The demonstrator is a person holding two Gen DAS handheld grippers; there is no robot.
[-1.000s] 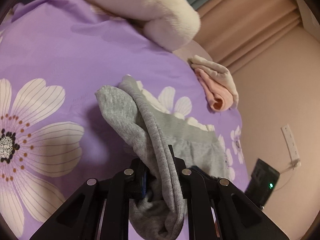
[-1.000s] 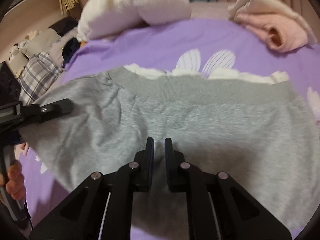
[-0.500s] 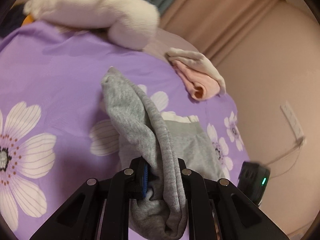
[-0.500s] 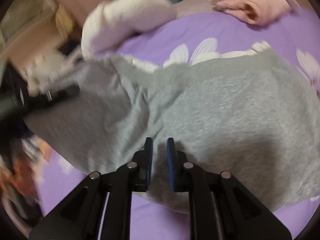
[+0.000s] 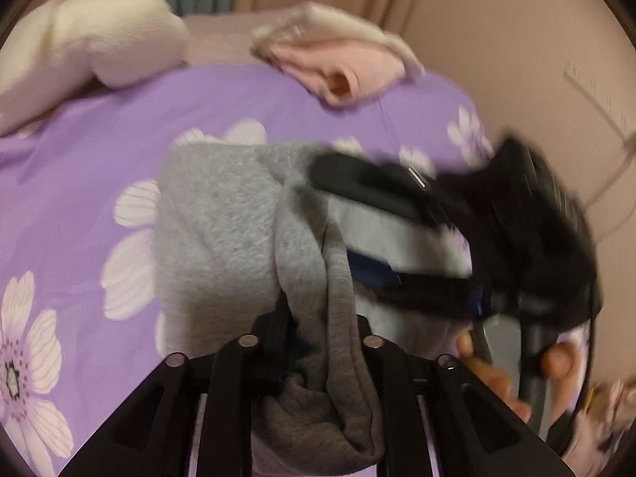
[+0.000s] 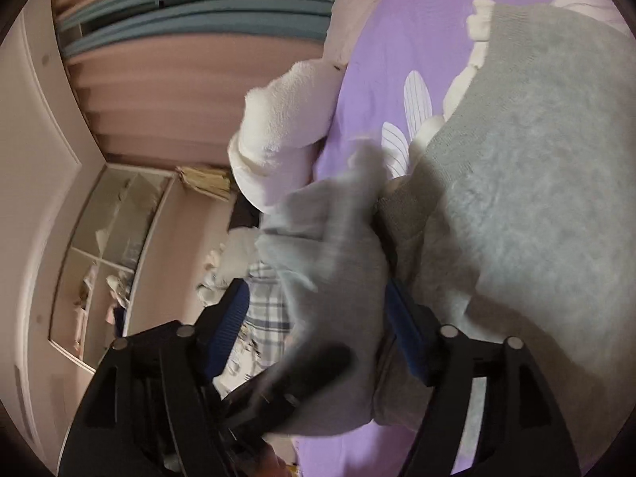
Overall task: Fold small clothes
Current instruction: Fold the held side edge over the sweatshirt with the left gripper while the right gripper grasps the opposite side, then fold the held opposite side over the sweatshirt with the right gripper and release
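Left tool (image 5: 318,342) is clamped tight on a bunched edge of the grey garment (image 5: 214,238), which is doubled over on the purple bedspread (image 5: 79,151). Right tool (image 6: 318,318) is spread wide around the same bunch, its pads on either side and not yet squeezing, so only my left side has a hold. Both tools are crowded together here. Risk as I see it: if the left lets go before the right bites, the fold flops open; a pull could also drag the layers askew. Pink clothes (image 5: 338,63) sit well apart by the white plush (image 5: 91,39).
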